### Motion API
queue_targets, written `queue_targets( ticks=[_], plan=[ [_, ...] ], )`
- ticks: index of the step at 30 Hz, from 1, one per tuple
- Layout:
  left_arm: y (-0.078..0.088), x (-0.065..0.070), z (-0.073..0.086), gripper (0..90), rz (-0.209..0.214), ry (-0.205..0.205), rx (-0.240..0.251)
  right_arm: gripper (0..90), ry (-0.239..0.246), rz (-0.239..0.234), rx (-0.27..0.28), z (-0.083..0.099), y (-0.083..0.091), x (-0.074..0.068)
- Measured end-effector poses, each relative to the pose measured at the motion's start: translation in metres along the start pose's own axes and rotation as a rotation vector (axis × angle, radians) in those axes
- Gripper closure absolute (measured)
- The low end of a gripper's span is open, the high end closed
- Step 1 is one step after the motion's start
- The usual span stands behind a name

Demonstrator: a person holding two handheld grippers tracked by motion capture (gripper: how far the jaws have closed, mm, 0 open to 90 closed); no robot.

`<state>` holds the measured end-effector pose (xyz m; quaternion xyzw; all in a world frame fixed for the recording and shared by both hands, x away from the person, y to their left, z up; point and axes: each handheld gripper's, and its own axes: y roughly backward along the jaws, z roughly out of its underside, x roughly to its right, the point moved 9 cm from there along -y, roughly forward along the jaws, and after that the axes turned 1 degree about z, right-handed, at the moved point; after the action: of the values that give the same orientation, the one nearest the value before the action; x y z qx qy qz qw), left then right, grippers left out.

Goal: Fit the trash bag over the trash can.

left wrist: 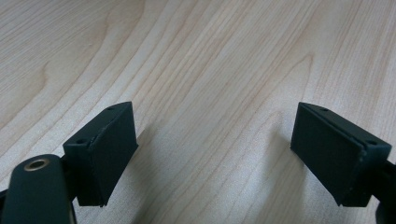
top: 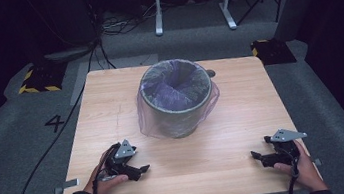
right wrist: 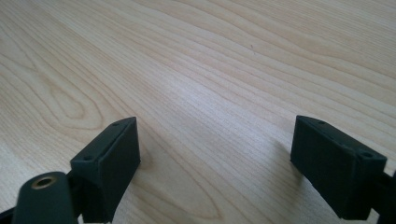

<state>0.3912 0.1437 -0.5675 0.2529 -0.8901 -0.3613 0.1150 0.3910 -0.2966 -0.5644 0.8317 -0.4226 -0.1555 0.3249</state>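
Observation:
A grey round bin (top: 176, 101) lined with a thin purple bag (top: 176, 84) stands on the far middle of the wooden table (top: 207, 148). My left gripper (top: 142, 170) rests near the front left edge, held by a hand, jaws pointing right. In the left gripper view the left gripper (left wrist: 212, 154) stands open, only bare wood between its pads (left wrist: 112, 149). My right gripper (top: 258, 156) lies near the front right edge, pointing left. In the right gripper view the right gripper (right wrist: 215, 161) is open too, with nothing between its pads (right wrist: 334, 165).
Grey carpet surrounds the table. A white frame's legs (top: 193, 3) stand behind it, and cables (top: 55, 142) run along the floor at the left. Yellow-and-black striped blocks (top: 36, 79) sit at the far corners.

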Motion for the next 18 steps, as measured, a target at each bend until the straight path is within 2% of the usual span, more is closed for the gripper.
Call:
queue_targets(
  ticks=[18],
  plan=[
    [-0.0001, -0.0006, -0.0001, 13.8, -0.003, -0.003, -0.004, 14.6, -0.001, 0.001, -0.003, -0.0001, -0.0005, 0.0006]
  ],
)
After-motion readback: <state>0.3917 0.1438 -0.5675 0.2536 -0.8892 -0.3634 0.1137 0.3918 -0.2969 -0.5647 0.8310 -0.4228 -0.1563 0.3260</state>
